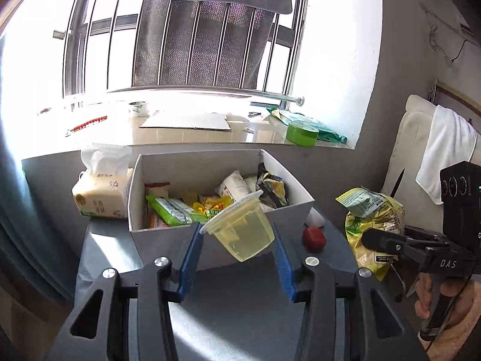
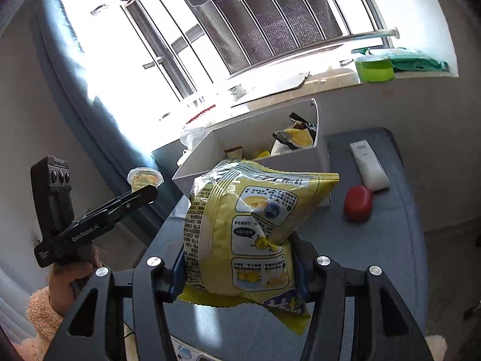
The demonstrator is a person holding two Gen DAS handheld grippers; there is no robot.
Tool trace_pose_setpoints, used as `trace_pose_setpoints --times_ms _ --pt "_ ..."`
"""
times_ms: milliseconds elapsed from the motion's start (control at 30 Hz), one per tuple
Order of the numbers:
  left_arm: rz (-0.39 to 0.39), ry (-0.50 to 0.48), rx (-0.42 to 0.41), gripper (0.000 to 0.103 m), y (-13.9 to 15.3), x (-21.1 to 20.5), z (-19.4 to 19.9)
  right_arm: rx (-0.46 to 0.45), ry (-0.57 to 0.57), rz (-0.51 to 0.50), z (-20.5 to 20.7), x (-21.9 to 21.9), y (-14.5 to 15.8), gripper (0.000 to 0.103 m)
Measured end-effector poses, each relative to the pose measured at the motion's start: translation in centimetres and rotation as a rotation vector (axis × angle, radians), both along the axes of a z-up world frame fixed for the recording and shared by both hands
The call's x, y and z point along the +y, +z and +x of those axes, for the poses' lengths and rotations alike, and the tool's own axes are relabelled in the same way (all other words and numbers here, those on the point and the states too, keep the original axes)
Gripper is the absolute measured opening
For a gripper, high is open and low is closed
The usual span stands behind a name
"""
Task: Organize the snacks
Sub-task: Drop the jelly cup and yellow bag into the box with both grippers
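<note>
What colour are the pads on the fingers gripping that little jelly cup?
Blue pads, seen best in the left wrist view, either side of the pale yellow jelly cup.

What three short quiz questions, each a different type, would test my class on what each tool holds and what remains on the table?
1. True or false: the left tool grips a jelly cup.
2. The right tool grips: A) tissue pack B) yellow chip bag C) remote.
3. Fill in: the red snack lies on the ____, outside the white box.

Key: 1 true; 2 B; 3 table.
</note>
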State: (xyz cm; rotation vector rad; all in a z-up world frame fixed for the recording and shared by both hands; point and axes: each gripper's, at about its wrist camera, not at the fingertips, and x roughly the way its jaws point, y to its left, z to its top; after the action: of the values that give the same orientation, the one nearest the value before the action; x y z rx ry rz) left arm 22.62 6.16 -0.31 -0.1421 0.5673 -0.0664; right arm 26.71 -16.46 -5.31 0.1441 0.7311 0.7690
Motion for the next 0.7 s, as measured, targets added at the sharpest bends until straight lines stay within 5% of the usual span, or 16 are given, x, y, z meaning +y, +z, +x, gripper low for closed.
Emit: trace_pose_setpoints --times_ms 200,433,467,533,567,600,700 --pt "0.050 0.048 0.017 0.050 2.4 3.2 6.5 -0.048 -0.023 -0.090 7.0 5.5 2.5 0.060" --pt "0.072 0.071 0.072 0.051 1.8 5.2 11.8 -0.019 -0.035 -0.159 14.1 9.4 2.4 0.060" --pt "0.074 0.070 0.091 0.055 1.4 5.4 12.3 -0.018 -0.045 -0.161 14.8 9.7 2.4 0.060" --pt "0.120 0.090 0.118 0.087 0.6 5.4 13.0 -0.005 -0.044 -0.157 16.0 10.2 2.3 0.066" --pt "0.136 0.108 0.108 0.103 0.4 5.4 12.7 0.013 -0.051 -0.154 16.6 10.3 2.2 0.085" --pt "0.136 0.101 0.103 0.103 0.1 5.5 12.4 0.026 -0.055 -0.140 16.8 10.1 2.1 0.103" --pt "0.082 0.049 0.090 0.103 -0.1 5.7 11.4 0.013 -0.085 -0.128 16.5 9.4 2.4 0.103"
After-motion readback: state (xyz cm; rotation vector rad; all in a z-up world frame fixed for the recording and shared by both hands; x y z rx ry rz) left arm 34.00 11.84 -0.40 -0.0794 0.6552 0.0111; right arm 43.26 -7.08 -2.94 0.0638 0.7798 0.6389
